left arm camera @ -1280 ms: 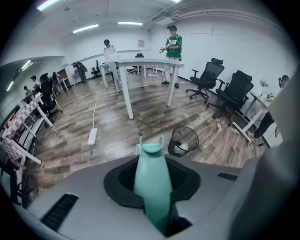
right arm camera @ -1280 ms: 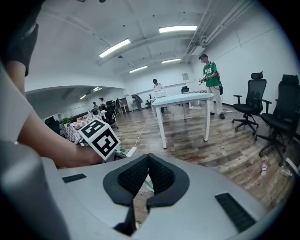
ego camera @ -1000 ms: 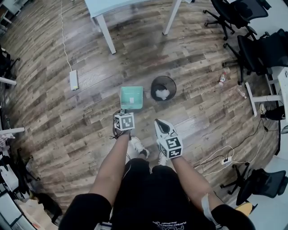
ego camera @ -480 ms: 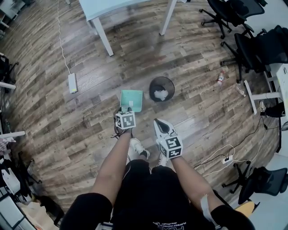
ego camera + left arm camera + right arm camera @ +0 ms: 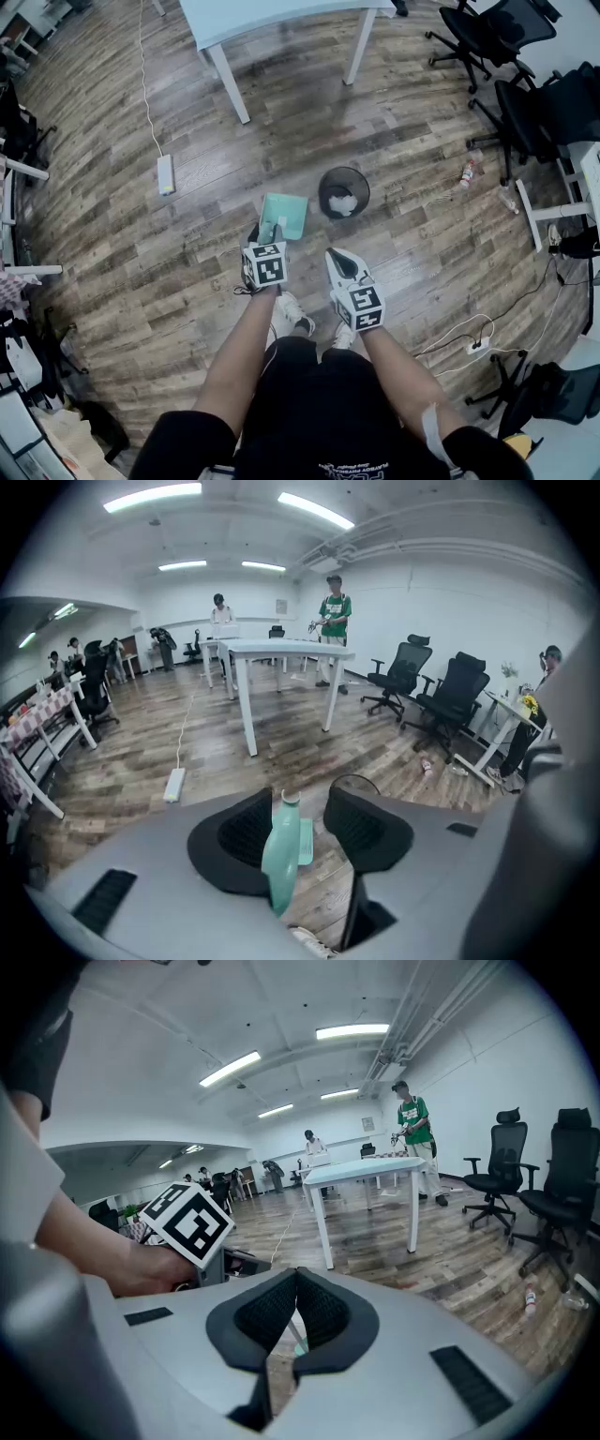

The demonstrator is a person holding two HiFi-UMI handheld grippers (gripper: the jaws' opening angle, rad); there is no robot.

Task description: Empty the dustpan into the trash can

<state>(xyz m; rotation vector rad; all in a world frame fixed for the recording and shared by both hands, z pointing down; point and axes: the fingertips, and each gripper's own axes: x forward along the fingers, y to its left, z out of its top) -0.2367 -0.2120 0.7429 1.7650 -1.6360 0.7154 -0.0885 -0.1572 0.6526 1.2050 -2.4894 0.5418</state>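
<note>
A teal dustpan (image 5: 284, 216) lies on the wood floor just left of the round black trash can (image 5: 343, 192), which holds crumpled white paper. My left gripper (image 5: 265, 234) is over the pan's handle and its jaws are opening. In the left gripper view the teal handle (image 5: 281, 850) stands between the pads, leaning on the left pad with a gap to the right one. The can's rim (image 5: 352, 780) shows just beyond. My right gripper (image 5: 336, 255) hangs beside it to the right, pads together (image 5: 296, 1288) with nothing between them.
A white table (image 5: 281, 14) stands beyond the can. A white power strip (image 5: 166, 174) with its cable lies to the left. Black office chairs (image 5: 525, 103) and a bottle (image 5: 467, 172) are at the right. Cables (image 5: 464, 333) trail right of my feet.
The left gripper has lifted and its jaws have spread around the handle. The floor, dustpan and can look a little smaller and farther. The right gripper has barely moved.
</note>
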